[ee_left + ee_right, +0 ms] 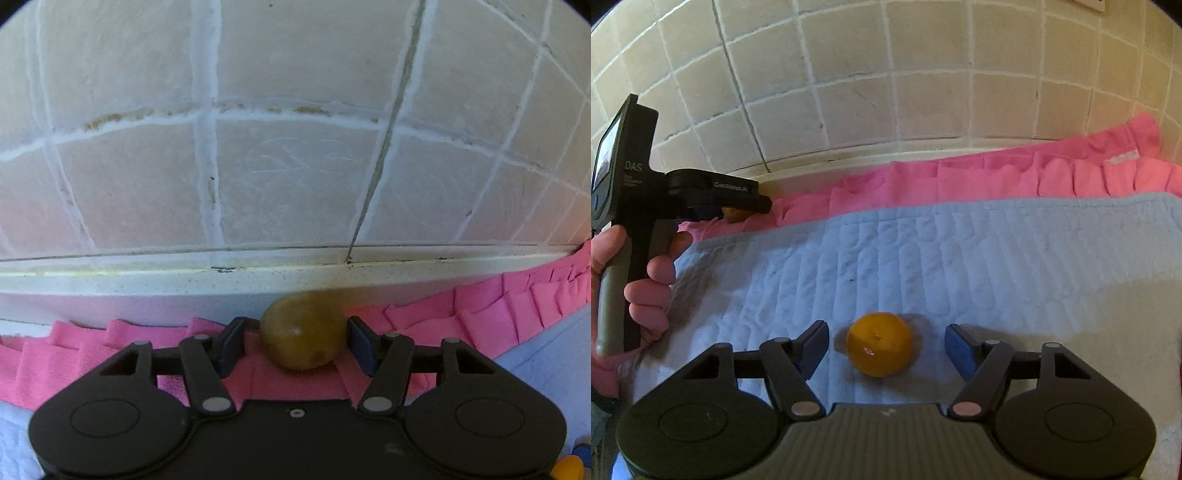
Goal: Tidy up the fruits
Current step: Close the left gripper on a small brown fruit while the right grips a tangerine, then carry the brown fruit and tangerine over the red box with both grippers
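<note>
The left gripper (295,341) brackets the brownish fruit (303,330) on the pink ruffle (517,299), grip uncertain, while the right gripper (886,349), jaws apart, straddles the untouched orange (880,343), so both fruits seem unplaced

Left wrist view: set low and very close to the tiled wall (295,177), facing it straight on over the pink ruffle (517,299). Right wrist view: set farther back and higher, angled down across the blue quilted mat (960,258) toward the same wall. Shared by both: wall, ruffle, and the left gripper (746,206) at the left edge.
</note>
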Tool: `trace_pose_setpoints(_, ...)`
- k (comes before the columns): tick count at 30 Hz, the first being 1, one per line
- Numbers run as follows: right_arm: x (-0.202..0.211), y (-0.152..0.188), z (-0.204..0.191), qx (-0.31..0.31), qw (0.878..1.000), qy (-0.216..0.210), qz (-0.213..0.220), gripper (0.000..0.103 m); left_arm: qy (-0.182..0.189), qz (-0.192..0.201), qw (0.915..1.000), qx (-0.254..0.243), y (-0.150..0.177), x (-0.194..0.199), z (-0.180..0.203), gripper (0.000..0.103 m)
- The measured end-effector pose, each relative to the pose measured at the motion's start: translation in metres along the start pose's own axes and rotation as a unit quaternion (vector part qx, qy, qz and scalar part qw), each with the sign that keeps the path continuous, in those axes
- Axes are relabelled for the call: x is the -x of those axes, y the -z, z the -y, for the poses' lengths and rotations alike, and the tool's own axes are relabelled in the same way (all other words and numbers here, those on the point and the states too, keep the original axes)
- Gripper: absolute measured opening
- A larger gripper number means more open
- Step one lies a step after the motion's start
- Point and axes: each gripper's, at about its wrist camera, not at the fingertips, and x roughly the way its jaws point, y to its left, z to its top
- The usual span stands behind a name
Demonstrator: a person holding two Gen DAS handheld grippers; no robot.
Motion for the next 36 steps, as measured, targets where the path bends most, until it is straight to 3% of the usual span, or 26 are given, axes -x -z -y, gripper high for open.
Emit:
trace_pose_setpoints(9,-0.004,0.002,-0.014,0.056,0.998,0.024,0.003,0.039,0.000,0.006,1.0000,0.002,0.002,0.008,0.005,0.055)
trace_pose_setpoints(19,0.022,-0.004,-0.012,0.059,0.997,0.021,0.036,0.039,0.007,0.029,0.9995,-0.002,-0.005,0.050,0.010,0.051)
trace_pose_setpoints(29,0.093,-0.004,-0.005,0.043,0.994,0.029,0.097,0.039,0.033,0.081,0.9959,-0.024,0.008,0.152,0.023,0.050)
trace_pose_setpoints(36,0.158,0.013,0.002,0.037,0.988,0.054,0.143,0.039,0.071,0.113,0.9891,-0.062,0.029,0.226,0.062,0.050)
